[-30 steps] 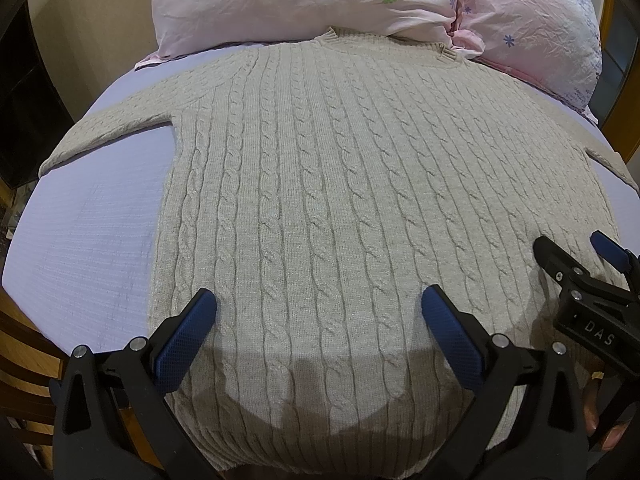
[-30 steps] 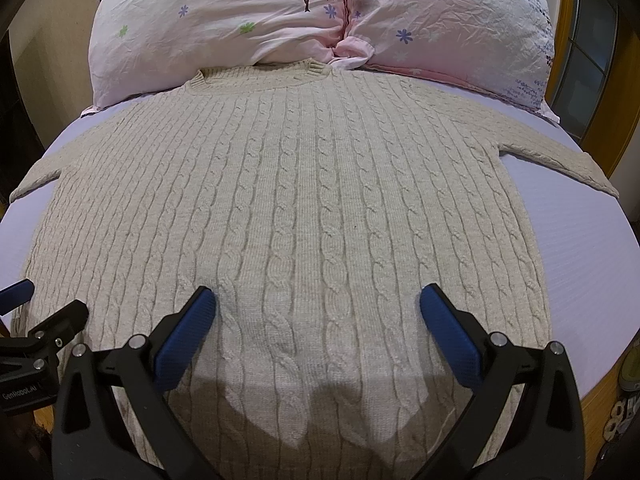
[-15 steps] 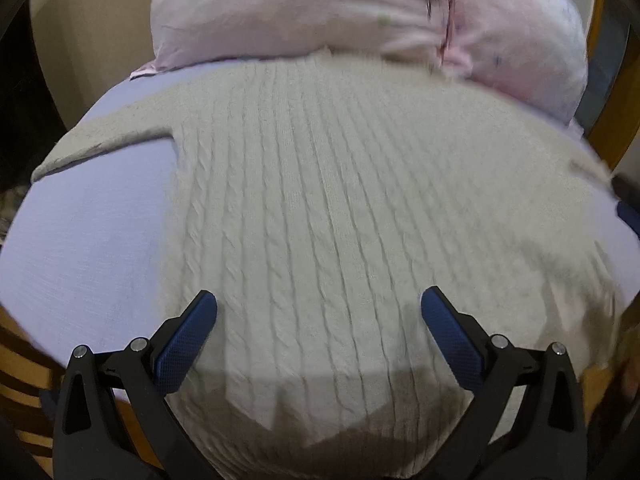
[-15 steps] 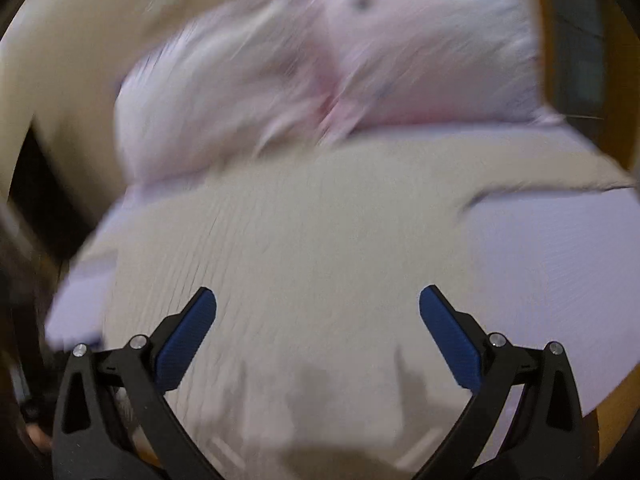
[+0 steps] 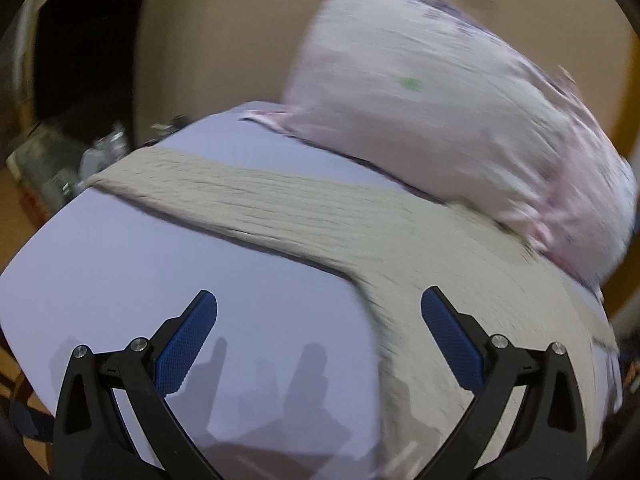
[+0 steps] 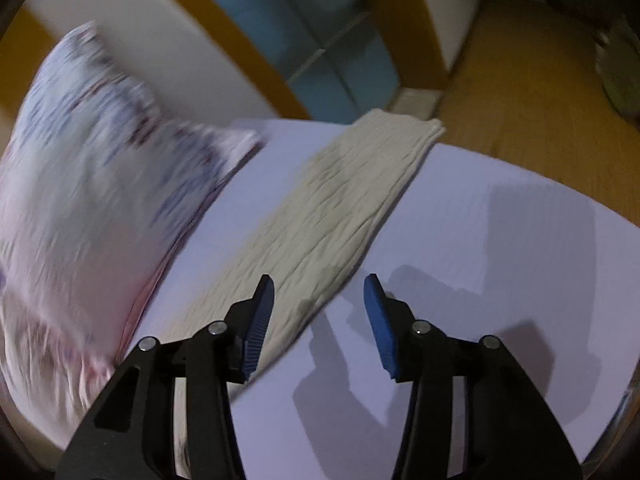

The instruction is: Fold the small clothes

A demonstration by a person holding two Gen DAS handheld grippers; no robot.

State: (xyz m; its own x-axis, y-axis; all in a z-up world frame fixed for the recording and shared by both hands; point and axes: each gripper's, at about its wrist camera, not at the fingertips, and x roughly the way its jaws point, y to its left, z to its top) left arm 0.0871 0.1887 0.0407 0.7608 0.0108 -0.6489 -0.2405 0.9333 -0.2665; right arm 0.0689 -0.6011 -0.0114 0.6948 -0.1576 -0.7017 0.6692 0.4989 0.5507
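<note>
A beige cable-knit sweater (image 5: 460,280) lies flat on the lilac bed sheet (image 5: 160,264). In the left wrist view its left sleeve (image 5: 224,192) stretches toward the bed's left edge. My left gripper (image 5: 318,316) is open and empty, above the sheet just below the armpit. In the right wrist view the right sleeve (image 6: 340,208) runs toward the bed's far edge. My right gripper (image 6: 319,296) is open, narrower than the left, empty, over the sleeve's lower edge.
Pink floral pillows (image 5: 460,128) lie at the head of the bed, against the sweater's shoulders; one also shows in the right wrist view (image 6: 80,200). Wooden floor (image 6: 540,100) and a wood-framed window (image 6: 312,40) lie beyond the bed. Clutter (image 5: 60,168) sits off the left edge.
Both grippers have swung outward from the sweater's body: the left one toward the left sleeve, the right one toward the right sleeve. The right jaws have narrowed. The sweater has not moved.
</note>
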